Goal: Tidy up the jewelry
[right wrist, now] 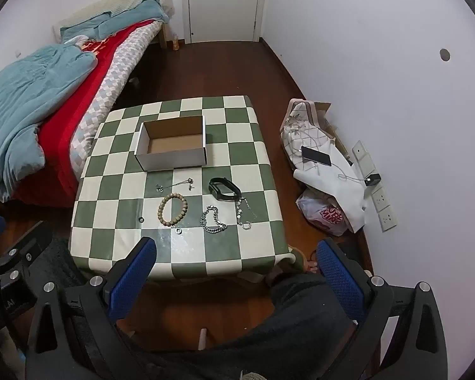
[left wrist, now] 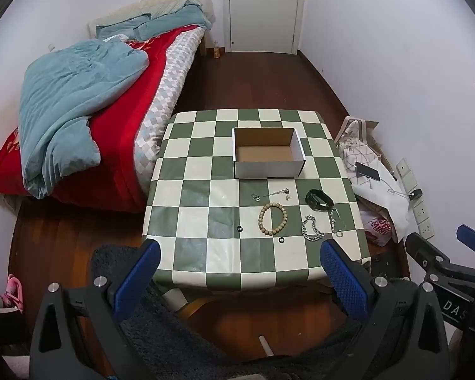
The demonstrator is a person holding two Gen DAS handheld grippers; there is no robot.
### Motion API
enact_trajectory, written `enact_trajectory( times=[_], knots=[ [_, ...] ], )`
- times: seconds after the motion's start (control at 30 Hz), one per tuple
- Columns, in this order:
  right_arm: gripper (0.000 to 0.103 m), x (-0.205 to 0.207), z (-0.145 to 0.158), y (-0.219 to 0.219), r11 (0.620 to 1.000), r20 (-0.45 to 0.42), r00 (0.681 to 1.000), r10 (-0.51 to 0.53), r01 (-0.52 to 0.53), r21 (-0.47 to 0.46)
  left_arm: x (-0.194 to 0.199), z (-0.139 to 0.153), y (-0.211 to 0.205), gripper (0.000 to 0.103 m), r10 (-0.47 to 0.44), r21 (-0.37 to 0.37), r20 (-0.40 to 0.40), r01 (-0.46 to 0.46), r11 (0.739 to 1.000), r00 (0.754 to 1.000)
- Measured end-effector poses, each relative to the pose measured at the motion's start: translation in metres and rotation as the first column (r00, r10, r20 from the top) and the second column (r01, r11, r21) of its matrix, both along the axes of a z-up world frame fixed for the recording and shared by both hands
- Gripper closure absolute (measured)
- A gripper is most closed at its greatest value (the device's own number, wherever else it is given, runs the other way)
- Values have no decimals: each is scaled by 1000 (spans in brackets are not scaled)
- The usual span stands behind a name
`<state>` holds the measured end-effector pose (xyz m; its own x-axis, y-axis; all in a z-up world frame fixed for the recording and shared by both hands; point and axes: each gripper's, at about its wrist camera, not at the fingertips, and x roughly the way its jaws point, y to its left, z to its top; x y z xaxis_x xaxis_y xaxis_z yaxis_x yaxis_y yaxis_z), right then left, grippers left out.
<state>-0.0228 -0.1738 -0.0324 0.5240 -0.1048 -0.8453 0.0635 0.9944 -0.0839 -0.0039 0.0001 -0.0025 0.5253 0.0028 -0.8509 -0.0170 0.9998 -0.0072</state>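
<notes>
Two views, left wrist first. Your left gripper hangs with its blue-padded jaws spread wide and nothing between them, above the near edge of the small table under a green-and-cream checked cloth. At 12 o'clock on that cloth stands the open white cardboard box with a brown inside, with nothing visible in it. Nearer you the jewelry lies loose: a round bracelet of pale wooden beads in the middle, a chunky silver chain bracelet just at its 3 o'clock, a thin beaded silver chain beyond that, a black watch-like band at 1 o'clock from the beads, and small silver earrings with a fine chain at 12 o'clock. Two tiny black rings flank the beads. Your right gripper's black frame shows at the 4 o'clock edge.

From the right wrist, your right gripper is likewise wide apart and holding nothing, over the table's near right corner. The box sits at 11 o'clock, the bead bracelet and silver chain bracelet straight ahead, well apart from the pads.
</notes>
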Motion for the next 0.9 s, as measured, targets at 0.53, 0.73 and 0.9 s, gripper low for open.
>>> enact_trajectory(
  times=[0.53, 0.73, 0.9],
  knots=[
    [1, -1, 1, 0, 1000, 0, 1000, -4, 4, -14, 1, -5, -2, 0, 3, -7, -6, -3, 1000, 1000],
    [1, -2, 2, -1, 1000, 0, 1000, -5, 5, -18, 1, -7, -3, 0, 3, -5, -4, -3, 1000, 1000],
    [1, -5, 6, -5, 1000, 9, 1000, -10, 10, -13, 1, -8, -5, 0, 2, 2, -2, -2, 1000, 1000]
  ],
)
